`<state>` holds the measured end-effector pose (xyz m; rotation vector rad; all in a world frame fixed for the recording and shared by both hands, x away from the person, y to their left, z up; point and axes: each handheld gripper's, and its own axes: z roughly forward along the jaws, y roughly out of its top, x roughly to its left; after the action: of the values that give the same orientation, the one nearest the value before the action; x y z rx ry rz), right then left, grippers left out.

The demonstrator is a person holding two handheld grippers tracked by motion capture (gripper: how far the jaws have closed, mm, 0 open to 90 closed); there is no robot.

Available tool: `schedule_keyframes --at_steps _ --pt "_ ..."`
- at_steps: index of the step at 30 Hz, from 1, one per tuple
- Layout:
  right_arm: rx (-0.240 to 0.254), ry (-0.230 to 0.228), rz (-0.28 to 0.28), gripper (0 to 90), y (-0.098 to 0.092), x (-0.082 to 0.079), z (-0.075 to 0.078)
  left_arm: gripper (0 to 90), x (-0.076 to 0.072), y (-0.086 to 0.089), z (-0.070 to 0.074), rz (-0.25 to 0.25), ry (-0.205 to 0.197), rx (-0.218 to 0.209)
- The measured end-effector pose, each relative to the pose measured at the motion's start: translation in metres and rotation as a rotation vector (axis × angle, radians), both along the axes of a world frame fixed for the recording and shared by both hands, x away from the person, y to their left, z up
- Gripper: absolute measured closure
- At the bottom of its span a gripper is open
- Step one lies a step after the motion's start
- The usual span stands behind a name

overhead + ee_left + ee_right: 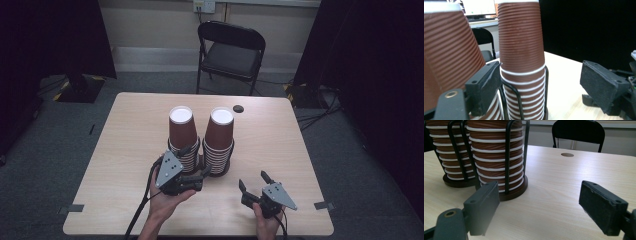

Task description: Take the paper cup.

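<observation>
Two tall stacks of brown ribbed paper cups stand upside down in black wire holders mid-table: the left stack (181, 135) and the right stack (219, 137). My left gripper (196, 161) is open at the foot of the stacks, one jaw against the left holder. In the left gripper view the right stack (521, 62) rises between the open jaws of that gripper (541, 85), and the left stack (446, 50) is beside the left jaw. My right gripper (253, 180) is open over bare table, right of the stacks. The right gripper view looks past this gripper (541, 205) at the holder bases (496, 160).
The light wood table (125, 150) has a small round cable hole (238, 108) behind the stacks. A black folding chair (231, 50) stands beyond the far edge. Dark curtains hang at both sides. Tape marks sit near the table's front corners.
</observation>
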<state>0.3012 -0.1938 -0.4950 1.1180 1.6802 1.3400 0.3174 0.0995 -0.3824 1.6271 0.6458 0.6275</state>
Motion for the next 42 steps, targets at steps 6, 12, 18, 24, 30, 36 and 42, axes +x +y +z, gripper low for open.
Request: schedule_keyframes --at_steps 6,12,18,24,30,36,42 --pt "0.004 0.001 0.001 15.9 0.000 0.000 0.000 15.7 0.005 -0.005 0.009 0.001 -0.004 0.005" --pt "0.005 0.001 0.000 16.0 0.000 0.000 0.000 16.0 0.014 -0.012 0.017 -0.004 -0.016 -0.002" --pt "0.007 0.002 0.002 16.0 -0.001 0.000 0.000 15.8 0.024 -0.016 0.031 -0.001 -0.007 -0.011" --pt "0.006 0.003 0.000 16.1 0.000 0.000 0.000 15.7 0.026 -0.024 0.044 -0.008 -0.030 -0.001" --pt "0.004 0.003 0.000 16.1 0.000 0.000 0.000 15.6 0.032 -0.026 0.051 0.005 -0.030 -0.015" --pt "0.007 0.002 0.003 16.2 -0.001 0.000 0.000 15.7 0.037 -0.031 0.058 0.013 -0.038 -0.014" --pt "0.008 0.002 0.006 16.1 -0.001 0.000 0.000 15.7 0.048 -0.039 0.064 0.029 -0.026 0.016"
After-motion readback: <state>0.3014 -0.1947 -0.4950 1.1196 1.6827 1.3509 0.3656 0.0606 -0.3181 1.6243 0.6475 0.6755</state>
